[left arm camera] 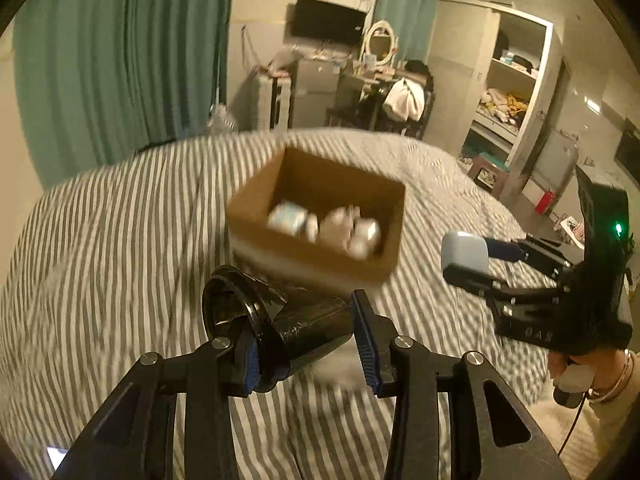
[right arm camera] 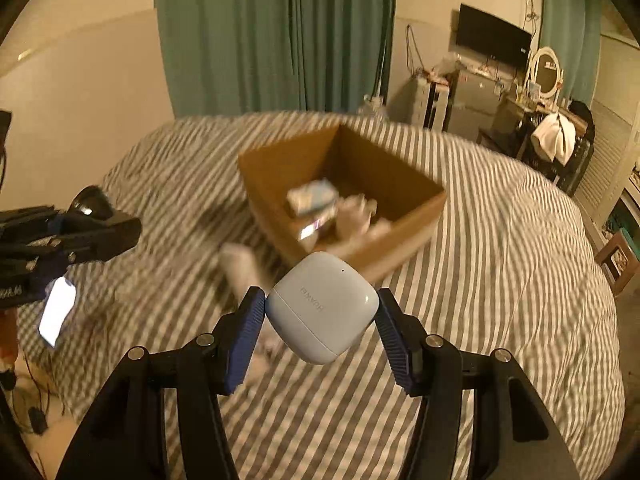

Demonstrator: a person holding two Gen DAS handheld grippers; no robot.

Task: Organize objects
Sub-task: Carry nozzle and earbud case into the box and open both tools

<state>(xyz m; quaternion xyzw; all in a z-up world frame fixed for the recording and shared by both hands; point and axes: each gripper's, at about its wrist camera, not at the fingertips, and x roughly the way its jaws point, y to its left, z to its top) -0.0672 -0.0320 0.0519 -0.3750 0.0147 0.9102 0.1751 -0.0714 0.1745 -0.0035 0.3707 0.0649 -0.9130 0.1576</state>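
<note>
An open cardboard box (left arm camera: 320,184) sits on the striped bed and holds several small pale items; it also shows in the right wrist view (right arm camera: 360,160). My left gripper (left arm camera: 308,340) is shut on a black cylindrical cup (left arm camera: 280,320), held on its side above the bed just before the box. My right gripper (right arm camera: 322,324) is shut on a white earbuds case (right arm camera: 322,306), held above the bed near the box's front corner. The right gripper with the case also shows in the left wrist view (left arm camera: 466,258). The left gripper appears at the left of the right wrist view (right arm camera: 92,224).
The striped bed (left arm camera: 100,240) fills the foreground. A white tube-like object (right arm camera: 240,268) lies blurred on the bed beside the box. A lit phone (right arm camera: 58,312) lies at the bed's left edge. Green curtains, a desk and shelves stand behind.
</note>
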